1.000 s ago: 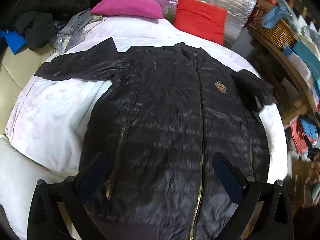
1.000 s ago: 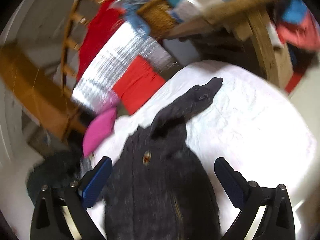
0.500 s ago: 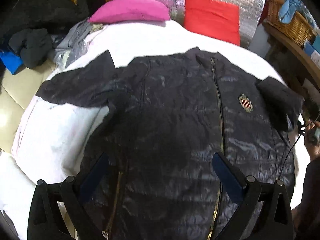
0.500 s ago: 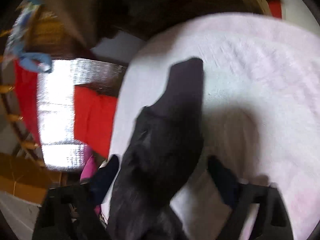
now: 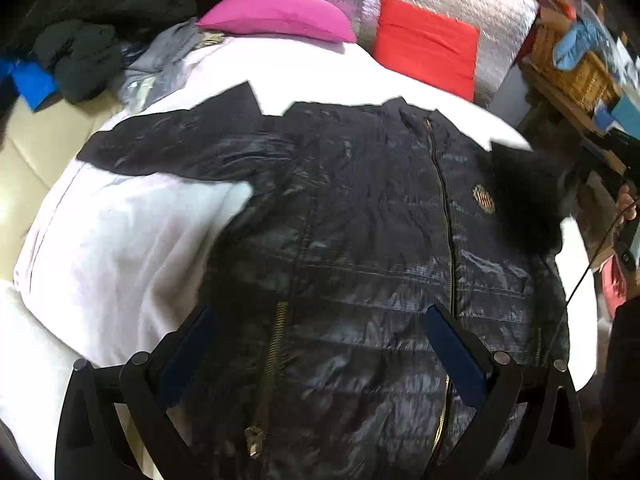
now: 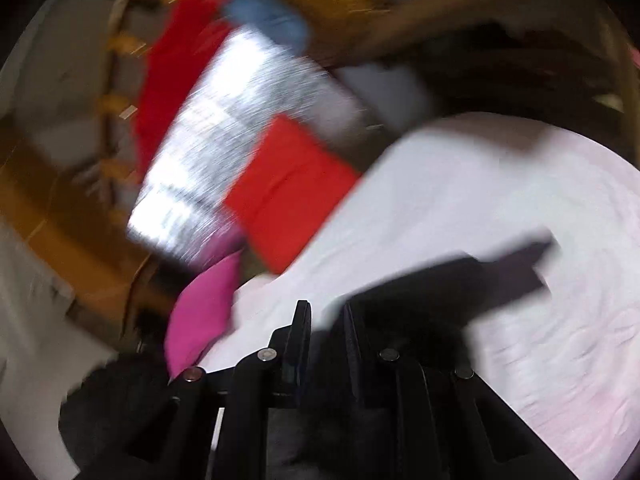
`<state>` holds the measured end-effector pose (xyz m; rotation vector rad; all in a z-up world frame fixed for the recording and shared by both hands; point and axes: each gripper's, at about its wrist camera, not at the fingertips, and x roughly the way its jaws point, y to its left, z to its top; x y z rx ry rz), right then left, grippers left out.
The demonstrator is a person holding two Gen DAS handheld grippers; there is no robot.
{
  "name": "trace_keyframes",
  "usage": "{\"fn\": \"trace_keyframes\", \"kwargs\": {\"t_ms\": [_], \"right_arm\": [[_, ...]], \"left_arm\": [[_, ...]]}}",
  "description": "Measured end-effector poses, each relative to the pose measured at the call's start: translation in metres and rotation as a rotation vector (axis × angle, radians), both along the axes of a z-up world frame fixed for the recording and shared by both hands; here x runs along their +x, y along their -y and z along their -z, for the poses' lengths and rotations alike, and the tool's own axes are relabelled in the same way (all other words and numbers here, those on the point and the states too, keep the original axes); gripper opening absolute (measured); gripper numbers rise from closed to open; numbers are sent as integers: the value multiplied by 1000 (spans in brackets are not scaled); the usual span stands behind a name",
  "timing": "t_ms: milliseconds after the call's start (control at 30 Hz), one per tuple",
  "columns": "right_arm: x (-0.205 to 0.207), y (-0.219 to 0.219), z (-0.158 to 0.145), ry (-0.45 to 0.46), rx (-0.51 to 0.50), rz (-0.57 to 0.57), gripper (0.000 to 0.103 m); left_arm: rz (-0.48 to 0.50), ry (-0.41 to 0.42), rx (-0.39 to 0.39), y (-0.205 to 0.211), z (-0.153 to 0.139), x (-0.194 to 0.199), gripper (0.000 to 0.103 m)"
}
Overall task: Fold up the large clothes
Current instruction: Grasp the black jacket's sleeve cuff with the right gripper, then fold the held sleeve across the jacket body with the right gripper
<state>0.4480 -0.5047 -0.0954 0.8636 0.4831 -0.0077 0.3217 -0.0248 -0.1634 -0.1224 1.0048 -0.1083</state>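
You'd barely started: jacket (image 5: 360, 240) lay unfolded, your right gripper (image 6: 326, 332) clamped on its sleeve (image 6: 460, 284), left gripper (image 5: 320, 344) spread empty.

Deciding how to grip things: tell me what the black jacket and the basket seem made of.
Black jacket: thin quilted synthetic shell, probably nylon, judging by its glossy crinkled sheen and stitched bands; brass-coloured metal zips. Basket: woven wicker or rattan, matte tan weave.
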Motion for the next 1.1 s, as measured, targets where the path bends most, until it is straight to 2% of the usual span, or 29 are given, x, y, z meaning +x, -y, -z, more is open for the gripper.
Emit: {"fn": "trace_keyframes", "kwargs": {"t_ms": [133,267,367,433,500,533,567,600,667,767,833,967,1000,1033,1067,1100], "right_arm": [[19,-96,-15,0,-88,-143,19],[16,-168,-1,-24,-45,-265,19],[9,-177,24,-76,41,-319,20],[7,-159,42,-111,105,-335,21],[-11,-130,57,-135,131,-305,28],[-19,-108,64,-138,145,-276,49],[-28,-84,70,-140,158,-229,89],[-42,-60,75,-121,174,-159,102],[-62,-20,83,-96,207,-55,103],[-71,38,110,-138,280,61,103],[-65,74,136,-161,373,136,103],[-39,109,170,-180,464,187,102],[-31,114,179,-200,485,203,100],[-24,114,188,-215,514,222,93],[-17,116,197,-229,536,234,81],[-13,117,202,-239,541,249,76]], "left_arm": [[-29,36,-8,-27,-13,-17,103],[-39,56,-2,-46,-16,-31,103],[-40,46,27,-49,-10,-32,103],[-34,23,37,-45,-3,-26,103],[-22,0,30,-41,3,-21,103],[-14,-9,26,-38,6,-18,103],[-2,-13,29,-32,8,-15,103],[8,-10,38,-26,8,-12,103],[29,1,61,-15,8,-7,103],[57,20,87,0,4,1,103],[70,29,98,9,2,4,103],[81,23,124,18,3,8,103],[84,21,133,20,3,9,103],[84,20,138,21,4,9,103],[84,20,146,22,5,8,103],[83,18,150,22,5,8,103]]}}
